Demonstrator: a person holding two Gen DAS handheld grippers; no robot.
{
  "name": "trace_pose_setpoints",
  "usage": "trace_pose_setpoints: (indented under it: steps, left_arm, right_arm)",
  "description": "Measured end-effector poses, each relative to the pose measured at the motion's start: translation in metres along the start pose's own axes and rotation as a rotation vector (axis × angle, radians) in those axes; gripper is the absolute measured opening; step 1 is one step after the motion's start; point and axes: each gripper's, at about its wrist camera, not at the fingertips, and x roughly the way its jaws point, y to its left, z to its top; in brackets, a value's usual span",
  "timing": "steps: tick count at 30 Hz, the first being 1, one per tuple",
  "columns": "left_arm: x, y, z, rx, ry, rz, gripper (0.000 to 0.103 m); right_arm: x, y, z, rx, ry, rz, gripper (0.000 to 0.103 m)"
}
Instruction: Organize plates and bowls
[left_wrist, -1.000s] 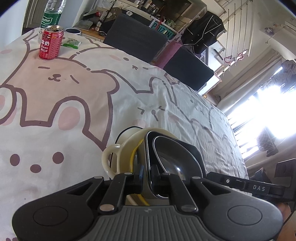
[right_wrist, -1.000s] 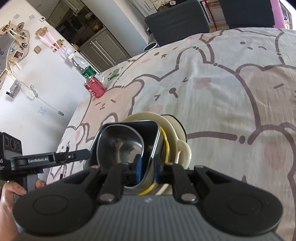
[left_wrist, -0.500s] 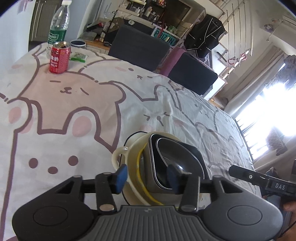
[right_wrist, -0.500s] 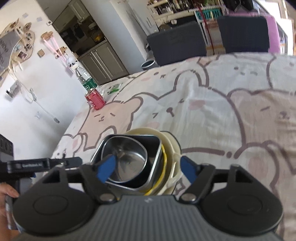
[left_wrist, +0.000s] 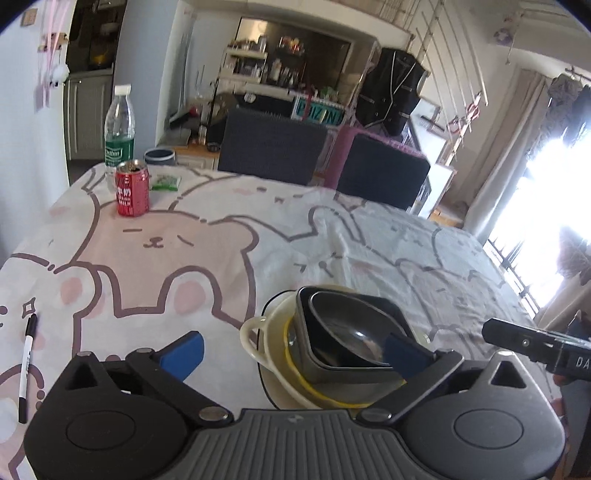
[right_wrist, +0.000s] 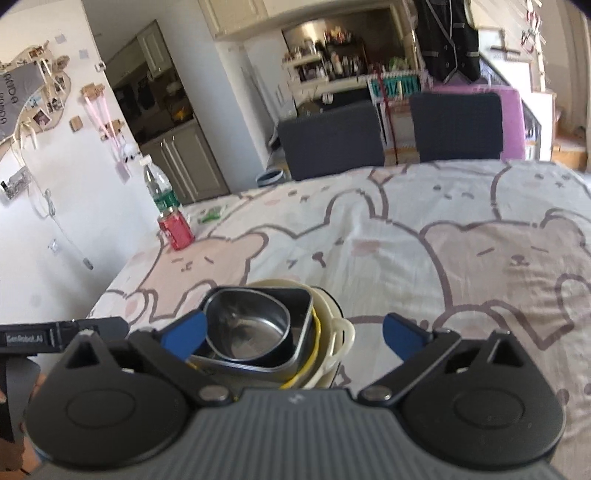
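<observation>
Bear-print cloth (left_wrist: 192, 258) covers the bench. Near its front edge, a nested stack is noted: metal bowl (left_wrist: 347, 332) in dark square dish (left_wrist: 369, 365), in cream handled bowl (left_wrist: 266, 343). Left gripper (left_wrist: 295, 350) and right gripper (right_wrist: 295, 332): jaws wide, empty. Judged rigid, smooth, slippery, ceramic breakable; rims to be gripped.

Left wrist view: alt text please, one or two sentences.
Open left gripper hovers with jaws spread over a stack on the bear-print tablecloth: black-rimmed metal bowl nested in a cream handled ceramic bowl. Red drink can and clear water bottle stand far left.
</observation>
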Motion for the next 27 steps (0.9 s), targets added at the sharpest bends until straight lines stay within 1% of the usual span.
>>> trace_pose_setpoints:
  steps: [2, 4, 5, 8, 11, 14, 16, 19, 22, 27]
  left_arm:
    - [-0.007, -0.001, -0.003, 0.001, -0.013, -0.004, 0.103]
    - [-0.015, -0.003, -0.008, 0.01, -0.048, -0.01, 0.103]
    - [-0.02, -0.004, -0.011, 0.022, -0.066, -0.001, 0.103]
    - [-0.031, -0.01, -0.019, 0.062, -0.098, 0.021, 0.103]
    - [-0.039, -0.011, -0.024, 0.072, -0.109, 0.034, 0.103]
    - [-0.048, -0.015, -0.031, 0.088, -0.132, 0.083, 0.103]
    - [-0.054, -0.017, -0.038, 0.101, -0.152, 0.087, 0.103]
    - [-0.059, -0.019, -0.044, 0.103, -0.149, 0.1, 0.103]
    - [-0.063, -0.024, -0.052, 0.122, -0.153, 0.128, 0.103]
    - [-0.066, -0.032, -0.063, 0.168, -0.163, 0.116, 0.103]
  right_arm:
    - [-0.007, 0.004, -0.005, -0.003, -0.04, -0.009, 0.103]
    - [-0.014, 0.006, -0.009, 0.013, -0.084, -0.029, 0.103]
    - [-0.017, 0.006, -0.012, 0.027, -0.102, -0.047, 0.103]
    - [-0.023, 0.006, -0.018, 0.06, -0.12, -0.093, 0.103]
    - [-0.03, 0.005, -0.026, 0.064, -0.153, -0.104, 0.103]
    - [-0.037, 0.01, -0.037, 0.018, -0.166, -0.113, 0.103]
    - [-0.045, 0.015, -0.046, -0.018, -0.188, -0.134, 0.103]
    - [-0.054, 0.024, -0.062, -0.068, -0.208, -0.161, 0.103]
    - [-0.06, 0.027, -0.072, -0.082, -0.216, -0.186, 0.103]
    - [-0.066, 0.032, -0.086, -0.122, -0.212, -0.211, 0.103]
